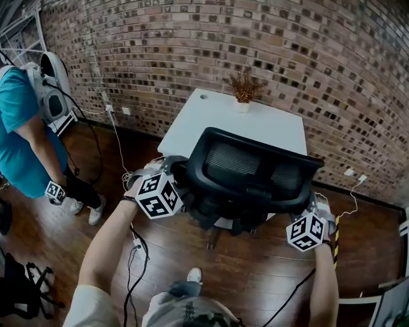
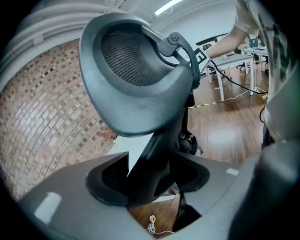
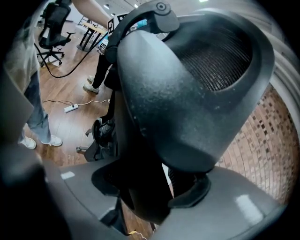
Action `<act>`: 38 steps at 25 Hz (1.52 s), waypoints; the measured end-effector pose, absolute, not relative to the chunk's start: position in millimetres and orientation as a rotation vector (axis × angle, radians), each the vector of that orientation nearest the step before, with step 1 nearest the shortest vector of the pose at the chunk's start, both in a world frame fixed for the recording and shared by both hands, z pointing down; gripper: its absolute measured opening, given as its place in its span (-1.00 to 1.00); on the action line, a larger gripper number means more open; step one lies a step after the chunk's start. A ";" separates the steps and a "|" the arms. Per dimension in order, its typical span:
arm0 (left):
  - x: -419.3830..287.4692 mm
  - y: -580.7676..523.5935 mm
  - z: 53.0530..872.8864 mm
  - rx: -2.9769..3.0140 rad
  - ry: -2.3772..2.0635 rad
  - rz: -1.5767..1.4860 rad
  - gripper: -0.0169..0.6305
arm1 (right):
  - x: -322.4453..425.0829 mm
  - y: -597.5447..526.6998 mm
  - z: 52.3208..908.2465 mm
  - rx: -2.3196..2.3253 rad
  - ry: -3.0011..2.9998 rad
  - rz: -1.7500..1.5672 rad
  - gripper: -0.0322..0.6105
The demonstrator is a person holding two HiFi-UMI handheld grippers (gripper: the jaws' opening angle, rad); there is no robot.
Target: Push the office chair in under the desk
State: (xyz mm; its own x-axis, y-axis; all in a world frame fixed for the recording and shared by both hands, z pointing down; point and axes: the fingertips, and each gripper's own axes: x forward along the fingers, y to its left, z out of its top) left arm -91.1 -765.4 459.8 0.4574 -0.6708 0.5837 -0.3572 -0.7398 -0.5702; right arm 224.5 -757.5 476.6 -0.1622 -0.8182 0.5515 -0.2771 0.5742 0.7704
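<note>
Brick wall (image 1: 192, 51): sound, exposed full height. Dark wood plank floor (image 1: 255, 268) meets its foot. White socket (image 1: 126, 110) low on the wall; white cable (image 1: 117, 140) trails from the wall. Ceiling strip light (image 2: 168, 6) lit, away from the wall.

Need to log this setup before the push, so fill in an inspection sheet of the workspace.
Surface: white desk against the wall.
Job's things: black office chair in front of the desk, backrest towards the person holding the grippers.
Clutter: potted plant at the desk's far edge.
Grippers: left claw and right claw each closed on the backrest frame, one on each side.
Cables: white cable runs down from the wall; black cable trails over the floor.
Surroundings: brick wall, wooden floor, another person standing at left.
</note>
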 end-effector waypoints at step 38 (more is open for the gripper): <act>-91.7 -692.2 420.6 -2.390 1.171 -0.917 -0.26 | 202.7 -694.4 427.6 1.217 -1.847 -0.646 -0.20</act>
State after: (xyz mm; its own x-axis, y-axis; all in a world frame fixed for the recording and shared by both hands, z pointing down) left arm -91.7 -692.2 420.6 0.4567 -0.7920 0.4052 -0.5830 -0.6105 -0.5361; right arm 202.7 -694.4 427.6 -0.2035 -0.9150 0.3485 -0.4986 0.4031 0.7674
